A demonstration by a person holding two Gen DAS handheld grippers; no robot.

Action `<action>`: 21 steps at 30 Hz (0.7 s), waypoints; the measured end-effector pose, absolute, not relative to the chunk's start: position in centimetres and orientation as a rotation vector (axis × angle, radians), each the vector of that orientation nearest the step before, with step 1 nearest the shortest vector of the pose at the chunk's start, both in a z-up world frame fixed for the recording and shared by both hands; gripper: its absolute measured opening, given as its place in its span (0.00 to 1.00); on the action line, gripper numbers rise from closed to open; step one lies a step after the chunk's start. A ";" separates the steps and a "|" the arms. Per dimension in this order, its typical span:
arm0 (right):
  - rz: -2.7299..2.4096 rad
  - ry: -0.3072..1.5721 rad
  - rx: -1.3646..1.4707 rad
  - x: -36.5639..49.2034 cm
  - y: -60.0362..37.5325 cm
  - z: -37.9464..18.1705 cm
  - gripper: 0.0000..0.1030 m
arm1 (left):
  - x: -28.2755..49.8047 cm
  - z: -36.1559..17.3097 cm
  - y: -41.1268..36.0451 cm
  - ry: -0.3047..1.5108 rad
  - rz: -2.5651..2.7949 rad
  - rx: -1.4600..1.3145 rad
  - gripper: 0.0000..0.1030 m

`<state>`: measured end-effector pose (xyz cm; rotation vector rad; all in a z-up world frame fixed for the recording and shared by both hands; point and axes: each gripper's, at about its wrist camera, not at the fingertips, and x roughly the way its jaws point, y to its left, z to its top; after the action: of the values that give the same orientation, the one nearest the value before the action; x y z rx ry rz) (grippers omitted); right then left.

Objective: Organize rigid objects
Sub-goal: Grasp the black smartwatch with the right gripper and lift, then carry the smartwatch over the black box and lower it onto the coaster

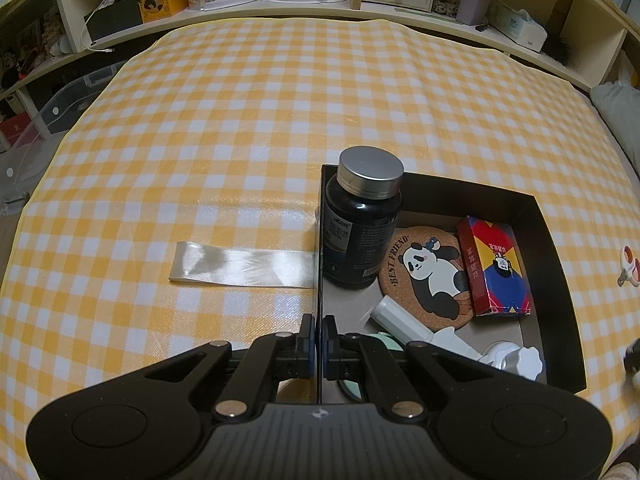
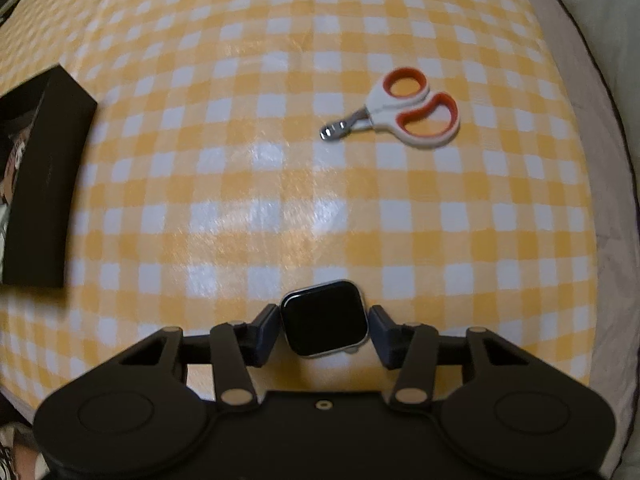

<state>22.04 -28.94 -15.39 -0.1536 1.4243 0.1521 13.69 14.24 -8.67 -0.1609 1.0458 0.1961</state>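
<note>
We are pinching the black box (image 1: 554,264) wall between the left gripper (image 1: 319,332) jaws, while the right gripper (image 2: 324,324) is clasping the smartwatch (image 2: 323,322); its smooth case could slip out sideways before reaching the box.

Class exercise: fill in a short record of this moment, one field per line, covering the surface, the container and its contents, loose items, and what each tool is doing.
Surface: yellow-and-white checked cloth
Container: black box, open top
Contents: dark bottle with silver lid, standing upright; panda coaster; red card box; white tube
Loose items: white ribbon left of the box; orange-and-white clippers
Left tool: shut on the box's left wall
Right tool: smartwatch sits between its fingers; contact unclear
</note>
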 end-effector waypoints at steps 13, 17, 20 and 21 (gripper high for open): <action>0.215 1.369 -0.247 23.9 -23.2 -14.1 0.57 | 13.7 -8.7 14.2 1.045 0.196 -0.161 0.03; 0.243 1.367 -0.262 23.7 -22.3 -14.0 0.47 | 13.7 -8.7 14.2 1.046 0.196 -0.161 0.03; 0.247 1.361 -0.268 23.5 -22.1 -13.6 0.47 | 13.7 -8.7 14.2 1.045 0.196 -0.162 0.03; 0.252 1.355 -0.268 23.0 -22.7 -13.6 0.47 | 13.7 -8.7 14.2 1.045 0.196 -0.162 0.03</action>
<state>23.03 -22.66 -13.62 -0.2678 1.3551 0.2522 13.71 14.22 -8.72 -0.1617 1.0453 0.1960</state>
